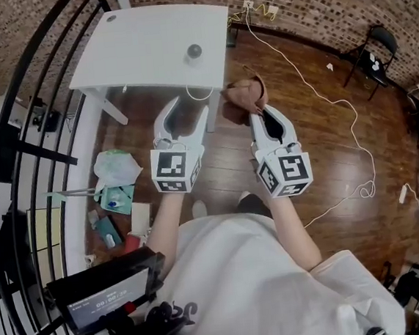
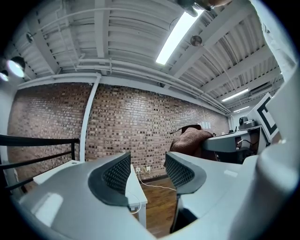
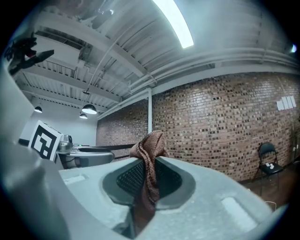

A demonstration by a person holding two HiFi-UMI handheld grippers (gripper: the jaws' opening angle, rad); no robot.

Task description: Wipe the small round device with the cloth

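The small round device [image 1: 194, 51], dark and dome-shaped, sits near the front right of the white table [image 1: 139, 45]. My right gripper [image 1: 258, 109] is shut on a brown cloth [image 1: 244, 93], bunched at its tips just off the table's front right corner; in the right gripper view the cloth [image 3: 149, 159] hangs pinched between the pads. My left gripper [image 1: 186, 101] stands open with nothing between its fingers, tips just below the table's front edge, short of the device. In the left gripper view the gripper [image 2: 147, 171] points along the table edge [image 2: 136, 190], and the cloth [image 2: 190, 140] shows to the right.
A white cable [image 1: 313, 90] runs across the wooden floor from a wall socket. A black railing [image 1: 21, 122] curves along the left, with bags and clutter [image 1: 115, 187] on the floor beside it. A black chair [image 1: 375, 51] stands at the far right.
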